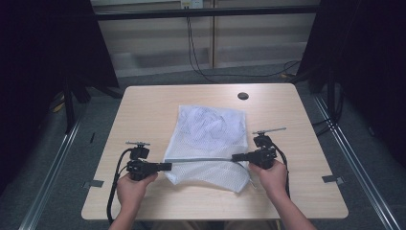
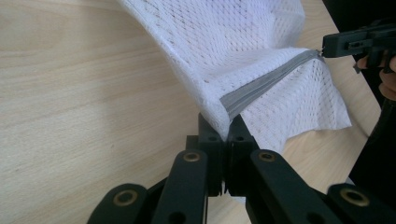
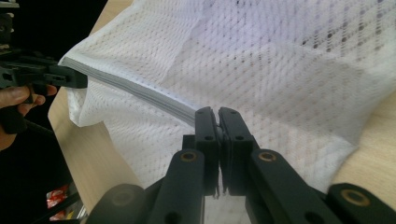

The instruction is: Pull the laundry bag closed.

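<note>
Both hands enter from the near table edge, each holding a gripper. Left gripper (image 1: 165, 166) is clenched on the left end of the grey zipper strip (image 1: 203, 159) of a white mesh bag (image 1: 210, 134); right gripper (image 1: 237, 157) is clenched on the strip's right end. Jaws of each stand pressed together on the fabric. Strip runs taut between the two grippers. Bag lies at the centre of the wooden table (image 1: 143, 105), its near portion lifted off the surface.
</note>
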`<state>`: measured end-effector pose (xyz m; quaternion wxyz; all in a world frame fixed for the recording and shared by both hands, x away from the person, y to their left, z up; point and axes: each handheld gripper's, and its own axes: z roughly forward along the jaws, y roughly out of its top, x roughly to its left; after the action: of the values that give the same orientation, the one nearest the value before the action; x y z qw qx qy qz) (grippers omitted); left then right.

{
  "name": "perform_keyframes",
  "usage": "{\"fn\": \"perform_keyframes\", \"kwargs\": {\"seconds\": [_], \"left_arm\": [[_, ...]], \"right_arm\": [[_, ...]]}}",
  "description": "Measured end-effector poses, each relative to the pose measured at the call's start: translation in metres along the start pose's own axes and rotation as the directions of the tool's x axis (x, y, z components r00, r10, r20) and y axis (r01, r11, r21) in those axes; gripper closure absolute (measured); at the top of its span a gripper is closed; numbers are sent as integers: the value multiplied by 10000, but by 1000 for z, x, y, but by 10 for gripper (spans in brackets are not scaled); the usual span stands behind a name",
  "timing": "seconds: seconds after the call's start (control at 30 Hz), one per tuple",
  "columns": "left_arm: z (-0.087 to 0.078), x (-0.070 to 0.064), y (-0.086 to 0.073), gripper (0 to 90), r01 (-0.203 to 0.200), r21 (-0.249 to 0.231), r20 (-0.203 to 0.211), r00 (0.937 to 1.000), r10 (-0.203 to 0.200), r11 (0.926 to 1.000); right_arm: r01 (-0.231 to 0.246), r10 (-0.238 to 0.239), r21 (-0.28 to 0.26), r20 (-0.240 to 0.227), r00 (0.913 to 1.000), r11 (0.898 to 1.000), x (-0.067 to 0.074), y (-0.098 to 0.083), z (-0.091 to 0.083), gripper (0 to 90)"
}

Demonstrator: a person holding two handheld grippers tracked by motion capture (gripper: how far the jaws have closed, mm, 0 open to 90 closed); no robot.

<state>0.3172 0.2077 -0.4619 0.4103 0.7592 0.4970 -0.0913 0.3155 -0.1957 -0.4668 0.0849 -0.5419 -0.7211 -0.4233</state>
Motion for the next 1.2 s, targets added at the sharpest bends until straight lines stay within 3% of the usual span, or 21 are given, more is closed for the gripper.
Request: {"fn": "perform_keyframes", "kwargs": {"seconds": [0.3,0.37,0.57,0.97,1.2], "left_arm": [[-1,0,0,883,89,-54,-58,9999,-89,9999],[-2,1,0,883,145,-70,-52,9999,-146,9999],[-4,3,0,883,129,-152,-94,9999,-131,9998],[-4,4,-1,883,165,-209,-131,9998,-168,9996],[-5,5,-1,883,168,-198,-156,9997,-171,9997]], "right_arm": [[-158,159,-101,57,9999,9998,-3,0,-5,870],[-95,98,-116,277,9996,9999,-5,0,-7,871],[-389,397,-391,204,9990,9985,-11,0,-15,871],[-548,566,-566,301,9979,9969,-18,1,-23,871],[-446,479,-571,572,9972,9974,-17,1,-24,871]]}}
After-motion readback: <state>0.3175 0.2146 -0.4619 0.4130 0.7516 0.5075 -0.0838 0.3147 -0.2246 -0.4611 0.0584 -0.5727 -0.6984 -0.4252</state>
